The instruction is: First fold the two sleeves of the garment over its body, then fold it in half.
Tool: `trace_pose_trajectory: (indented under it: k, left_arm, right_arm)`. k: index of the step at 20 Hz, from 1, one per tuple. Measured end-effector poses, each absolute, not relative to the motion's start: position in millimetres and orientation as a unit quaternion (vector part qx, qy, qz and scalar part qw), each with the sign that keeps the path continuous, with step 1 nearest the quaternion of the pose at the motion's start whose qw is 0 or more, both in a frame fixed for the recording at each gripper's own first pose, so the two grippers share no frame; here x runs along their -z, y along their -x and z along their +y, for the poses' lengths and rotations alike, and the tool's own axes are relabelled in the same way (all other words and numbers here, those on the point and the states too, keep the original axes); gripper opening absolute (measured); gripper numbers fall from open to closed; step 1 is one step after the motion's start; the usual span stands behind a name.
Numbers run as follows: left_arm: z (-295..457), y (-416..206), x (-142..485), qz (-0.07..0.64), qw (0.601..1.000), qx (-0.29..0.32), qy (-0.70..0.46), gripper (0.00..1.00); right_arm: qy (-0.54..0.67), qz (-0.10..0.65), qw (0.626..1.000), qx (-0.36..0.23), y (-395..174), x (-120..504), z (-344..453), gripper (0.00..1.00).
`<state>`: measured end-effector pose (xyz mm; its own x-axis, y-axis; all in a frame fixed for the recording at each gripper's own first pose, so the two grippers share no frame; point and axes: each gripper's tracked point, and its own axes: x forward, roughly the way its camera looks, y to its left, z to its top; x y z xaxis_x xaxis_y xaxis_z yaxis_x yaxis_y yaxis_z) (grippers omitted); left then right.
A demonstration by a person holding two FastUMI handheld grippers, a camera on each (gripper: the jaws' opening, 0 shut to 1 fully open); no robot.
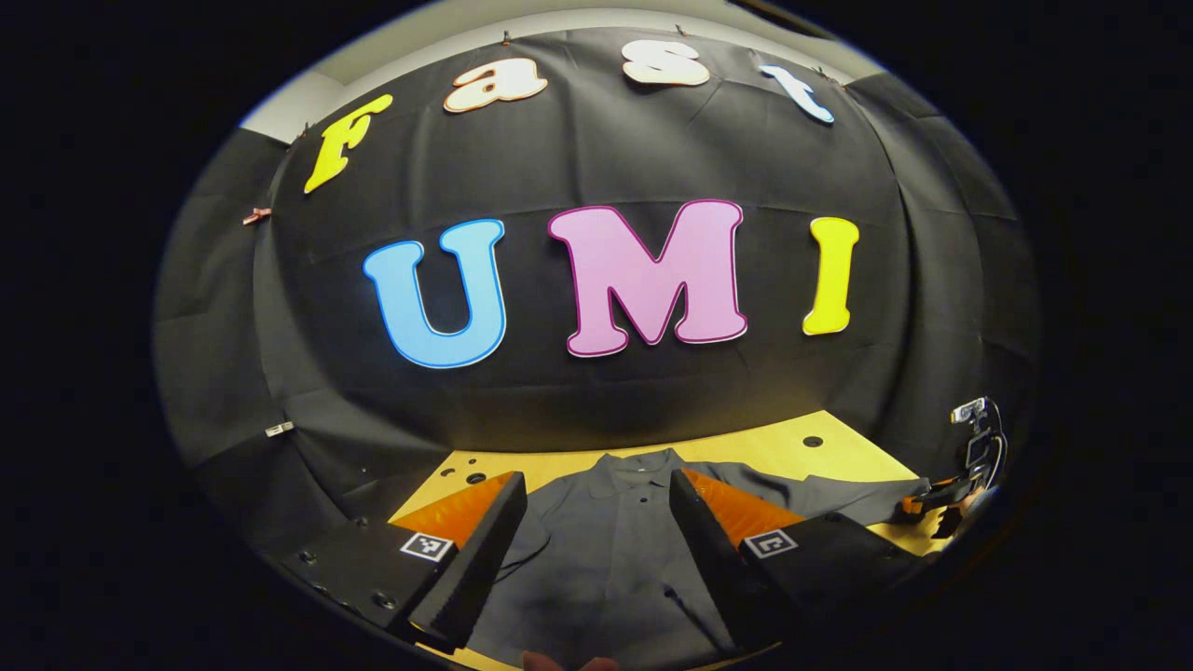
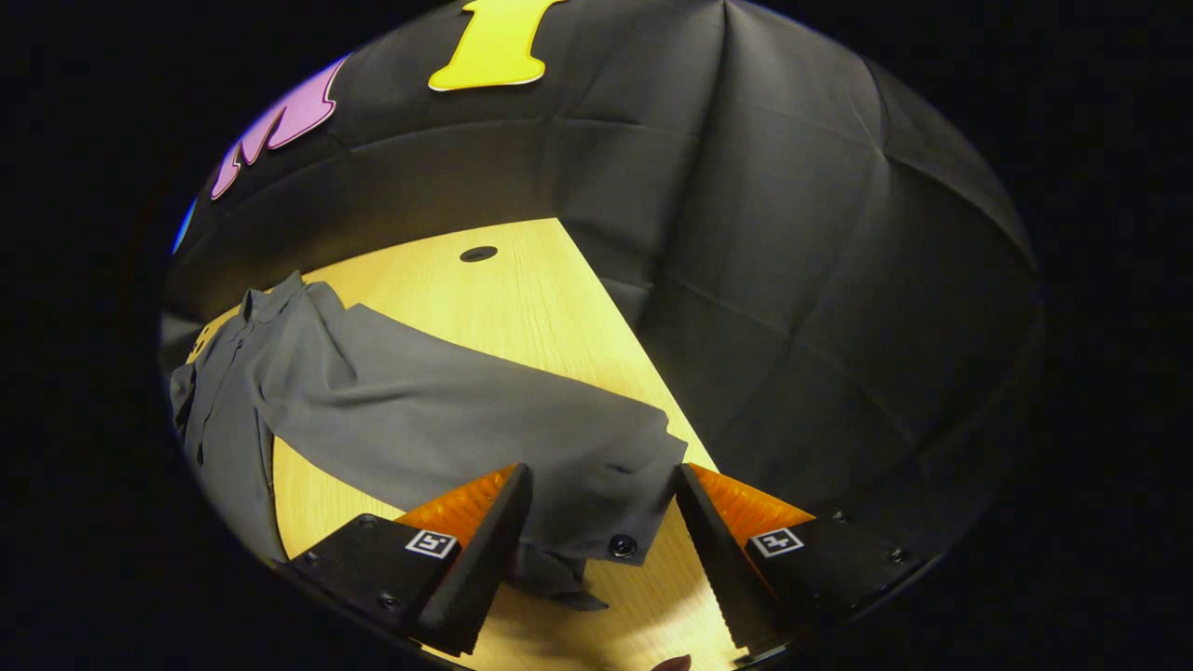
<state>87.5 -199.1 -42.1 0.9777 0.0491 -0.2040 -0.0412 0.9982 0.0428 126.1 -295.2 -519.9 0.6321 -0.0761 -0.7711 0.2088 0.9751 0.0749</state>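
Left gripper: fingers spread wide apart, nothing between the pads, poised over the near part of the garment. Each finger base carries a small square black-and-white marker; no readable writing on it.

Garment: dark grey long-sleeved shirt with a collar and a buttoned front placket, lying flat and face up on the table. In the left gripper view its body shows between the two fingers, the collar at the far end and the hem toward the near edge. Fabric is matte with soft creases. No brand or label can be read.

Right gripper: fingers likewise wide apart, clamped on nothing. Same square markers on the finger bases. The cuff of the shirt's sleeve lies between the fingers, low in the gap; a dark round button shows on it. Whether either finger touches the cloth cannot be told.

Sleeve: stretched out flat from the shoulder across the table toward the near right, unfolded, well clear of the shirt's body. In the right gripper view the body and collar lie at the far left.

Table: light wood grain, with a small dark round hole in the far part, beyond the sleeve.

Booth wall: black cloth, creased, rising behind and to the right of the table.
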Motion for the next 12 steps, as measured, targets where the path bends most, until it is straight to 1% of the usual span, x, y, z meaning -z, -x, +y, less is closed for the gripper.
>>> trace_pose_trajectory:
  k: [3,4,5,6,8,9,10,12]
  left_arm:
    - [-195,-86,44,0.107,0.994,-0.03,-0.022,0.98]
    - [-192,-85,45,0.108,0.993,-0.033,-0.021,0.98]
    - [-191,-85,46,0.11,0.993,-0.034,-0.019,0.98]
    - [-190,-84,48,0.111,0.993,-0.034,-0.017,0.97]
    - [-190,-84,49,0.113,0.993,-0.031,-0.011,0.98]
    - [-189,-83,50,0.113,0.993,-0.027,-0.005,0.98]
    - [-190,-81,54,0.114,0.993,-0.023,0.0,0.98]
    - [-185,-80,57,0.115,0.993,-0.017,0.005,0.97]
  right_arm:
    - [-0.114,0.42,0.895,0.097,-124,520,-295,0.98]
    - [-0.114,0.415,0.898,0.097,-126,517,-294,0.96]
    - [-0.105,0.412,0.902,0.078,-128,520,-290,0.92]
    - [-0.098,0.408,0.906,0.047,-131,521,-277,0.65]
    - [-0.049,0.414,0.908,0.038,-134,522,-273,0.12]
    - [-0.035,0.417,0.907,0.042,-137,520,-275,0.07]
    - [-0.045,0.423,0.904,0.045,-133,514,-273,0.07]
    - [-0.065,0.409,0.908,0.061,-136,504,-274,0.06]
